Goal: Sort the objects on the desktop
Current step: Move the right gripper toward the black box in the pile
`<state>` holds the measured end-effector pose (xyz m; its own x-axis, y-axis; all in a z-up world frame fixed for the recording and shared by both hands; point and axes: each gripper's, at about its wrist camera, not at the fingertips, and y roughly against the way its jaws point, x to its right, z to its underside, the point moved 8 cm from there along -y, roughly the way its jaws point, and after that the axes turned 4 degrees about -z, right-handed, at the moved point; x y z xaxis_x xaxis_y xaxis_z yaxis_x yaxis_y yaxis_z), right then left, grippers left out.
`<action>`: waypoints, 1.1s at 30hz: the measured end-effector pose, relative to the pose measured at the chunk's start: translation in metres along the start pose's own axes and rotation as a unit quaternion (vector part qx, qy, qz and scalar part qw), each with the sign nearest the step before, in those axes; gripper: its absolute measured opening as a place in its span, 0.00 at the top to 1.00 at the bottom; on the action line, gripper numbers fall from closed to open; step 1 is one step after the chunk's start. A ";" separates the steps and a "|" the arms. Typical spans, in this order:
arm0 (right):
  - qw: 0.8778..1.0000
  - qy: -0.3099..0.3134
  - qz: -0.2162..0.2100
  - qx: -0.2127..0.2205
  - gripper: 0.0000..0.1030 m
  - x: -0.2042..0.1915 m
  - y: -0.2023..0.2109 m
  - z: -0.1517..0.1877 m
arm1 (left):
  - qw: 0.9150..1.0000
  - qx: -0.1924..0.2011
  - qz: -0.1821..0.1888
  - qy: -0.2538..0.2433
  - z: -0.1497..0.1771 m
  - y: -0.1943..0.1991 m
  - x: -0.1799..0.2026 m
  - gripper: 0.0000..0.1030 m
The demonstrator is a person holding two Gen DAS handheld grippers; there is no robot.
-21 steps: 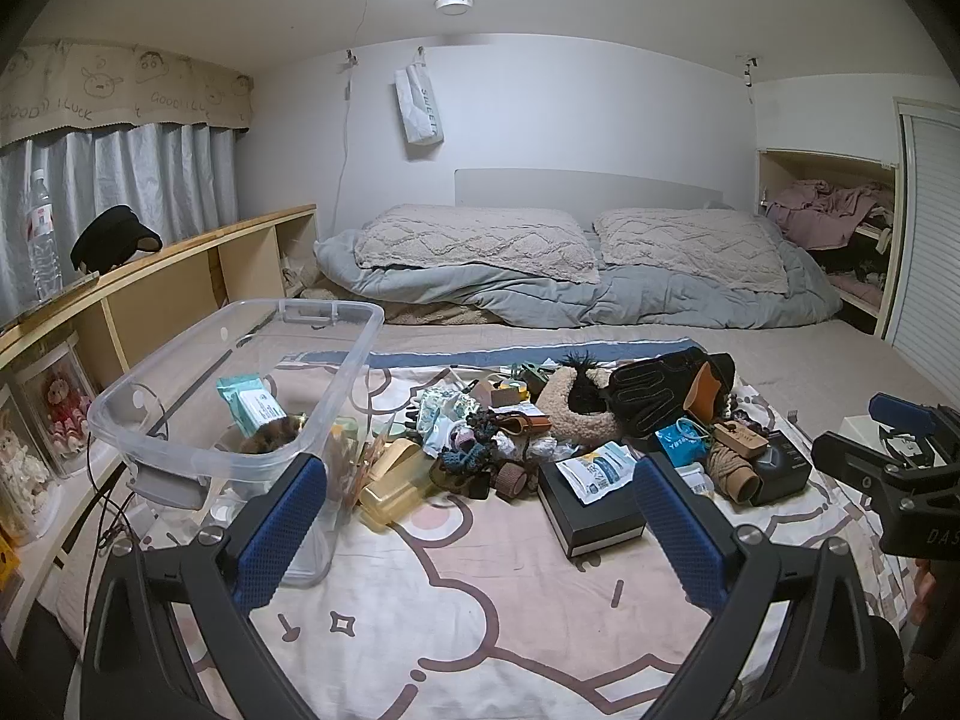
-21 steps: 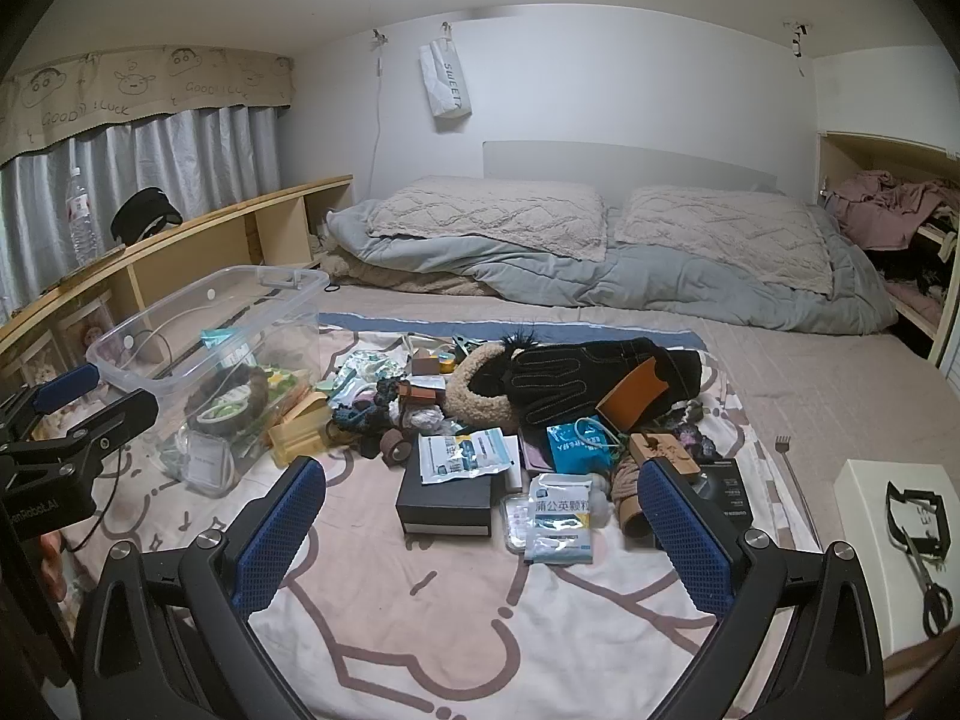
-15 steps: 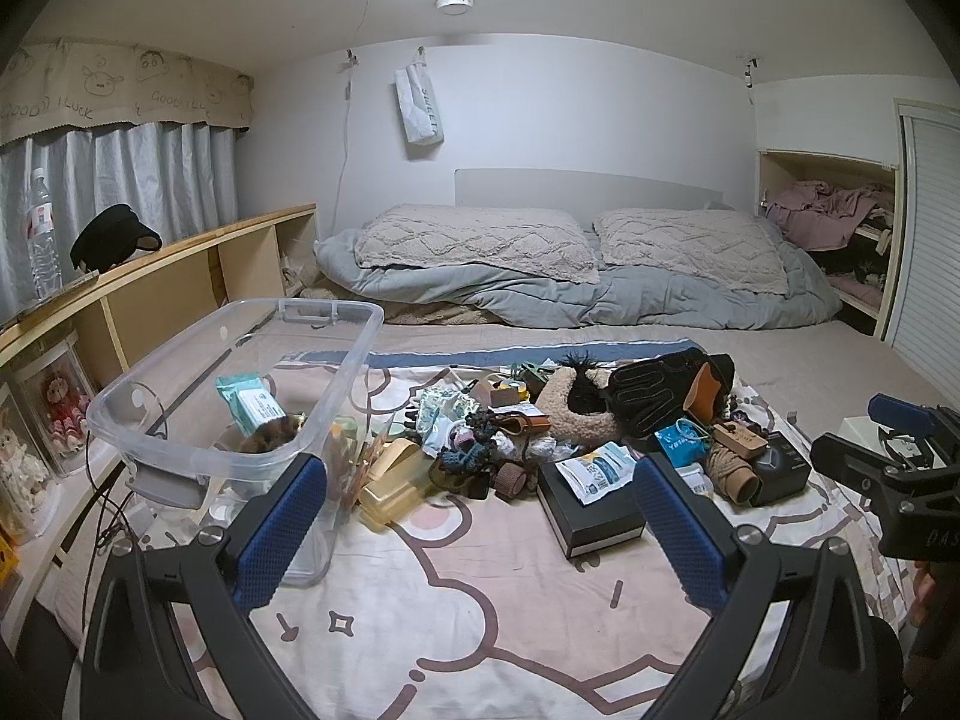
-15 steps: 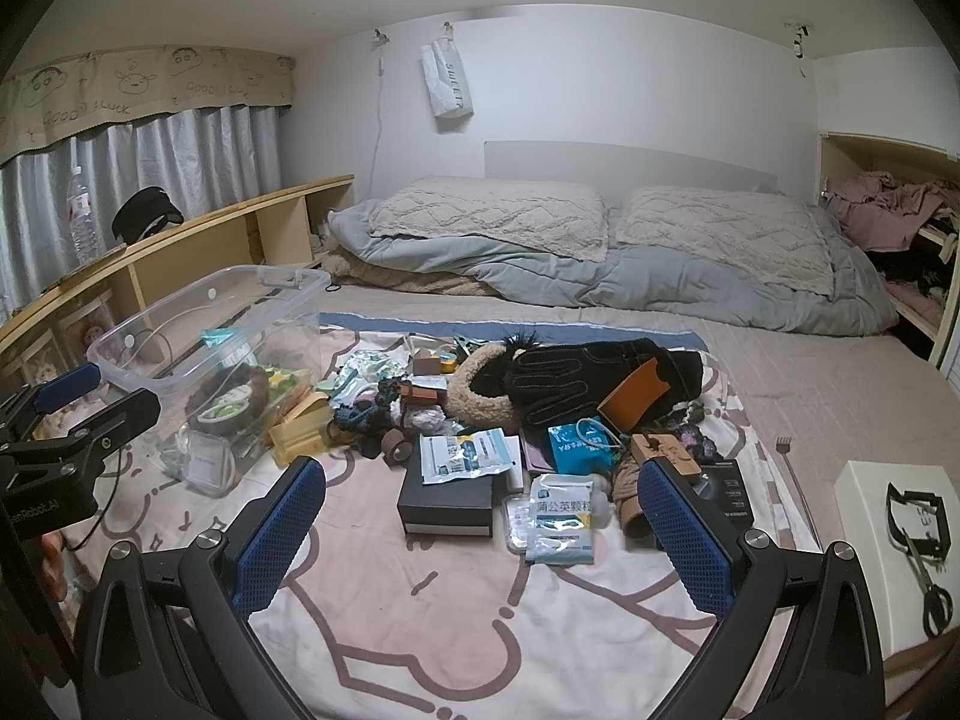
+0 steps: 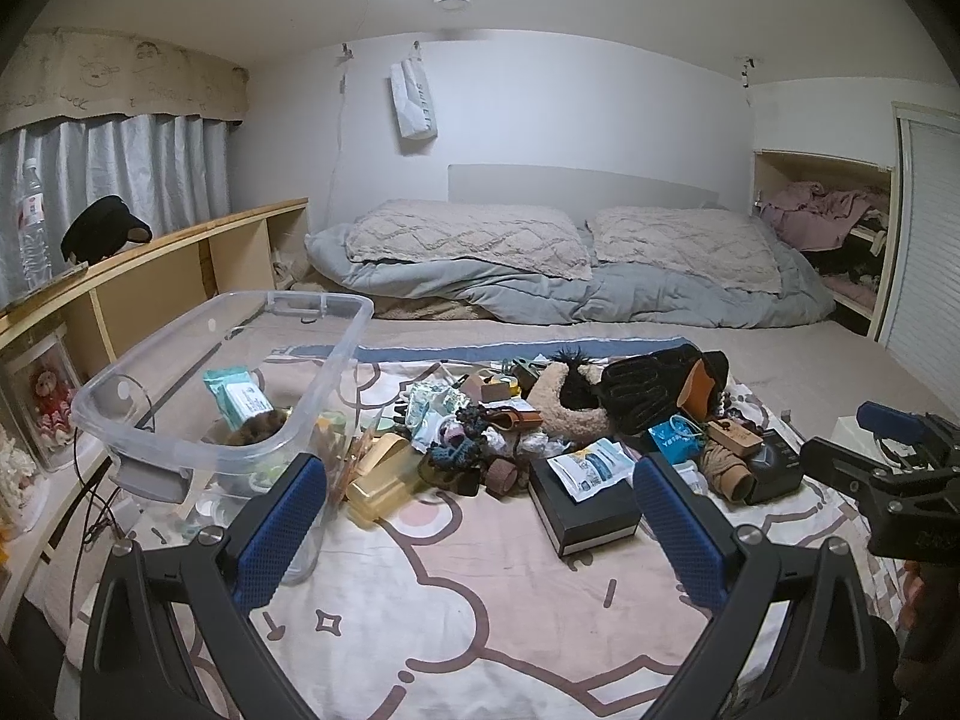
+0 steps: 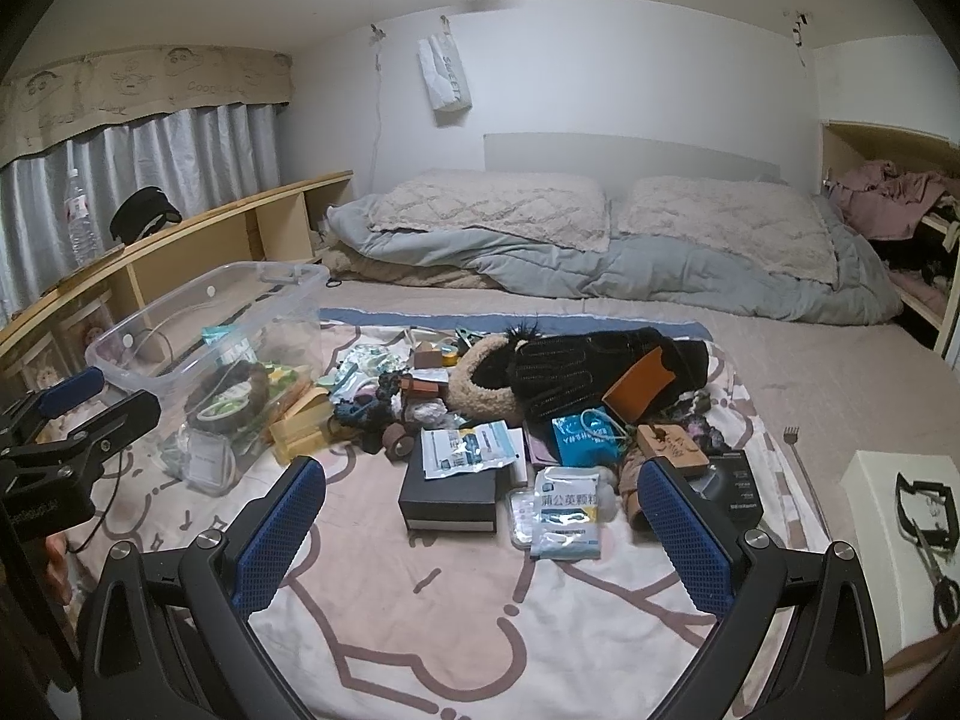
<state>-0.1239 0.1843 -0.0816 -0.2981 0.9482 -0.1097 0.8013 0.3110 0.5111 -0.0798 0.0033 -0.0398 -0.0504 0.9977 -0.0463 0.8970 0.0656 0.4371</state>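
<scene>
L wrist view:
- Your left gripper [image 5: 477,516]: jaws spread wide, nothing between the pads, hovering over bare sheet [image 5: 456,618].
- Bin [image 5: 198,438]: clear plastic, ahead-left, its near corner just past the left pad. Already holds a teal pack [image 5: 240,399] and some other bits.
- Pile [image 5: 540,414]: ahead, slightly right, well apart from the tips. Yellow box [image 5: 384,474] lies nearest the bin, black box [image 5: 585,507] just ahead of the right pad w/ a pouch [image 5: 591,462] on top, and a black glove [image 5: 648,384] at the back.
- Right gripper's tip [image 5: 888,438] shows at far right.

R wrist view:
- Your right gripper [image 6: 480,519]: also released, empty, over the sheet.
- Black box [image 6: 450,495] just ahead, between the pads' lines. White sachet [image 6: 567,513] ahead-right, blue pack [image 6: 585,435] beyond it, wooden tag [image 6: 672,444] and dark box [image 6: 729,486] by the right pad.
- Bin [image 6: 198,324] far ahead-left, past your left gripper [image 6: 78,414].

Risks, as I judge them:
- Items overlap, so a grab at the black box prob. slides the pouch off or drags the neighbours.
- Flat sachets on soft bedding: the pads may pinch the sheet w/ them.
- Both grippers heading for the bin could clash, and a bump on the rim may tip it off the edge.
</scene>
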 end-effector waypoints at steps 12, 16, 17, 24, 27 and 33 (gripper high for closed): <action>0.999 -0.032 -0.005 -0.035 0.00 0.021 -0.030 0.023 | 1.000 -0.025 0.013 -0.007 0.023 -0.031 0.010 0.00; 0.998 -0.038 -0.008 -0.046 0.00 0.026 -0.043 0.031 | 0.999 -0.036 0.025 -0.002 0.033 -0.045 0.014 0.00; 0.998 -0.041 -0.008 -0.048 0.00 0.027 -0.046 0.033 | 0.999 -0.038 0.027 -0.001 0.035 -0.049 0.015 0.00; 0.997 -0.051 -0.008 -0.056 0.00 0.036 -0.067 0.047 | 0.998 -0.053 0.033 -0.009 0.051 -0.071 0.025 0.00; 0.997 -0.051 -0.008 -0.062 0.00 0.038 -0.076 0.052 | 0.997 -0.063 0.034 -0.011 0.058 -0.084 0.028 0.00; 0.995 -0.071 -0.015 -0.063 0.00 0.042 -0.093 0.064 | 0.995 -0.088 0.040 -0.015 0.073 -0.108 0.033 0.00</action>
<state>-0.1780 0.1993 -0.1886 -0.2369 0.9410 -0.2416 0.7190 0.3371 0.6078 -0.1465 0.0277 -0.1543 0.0333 0.9990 -0.0308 0.8068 -0.0087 0.5908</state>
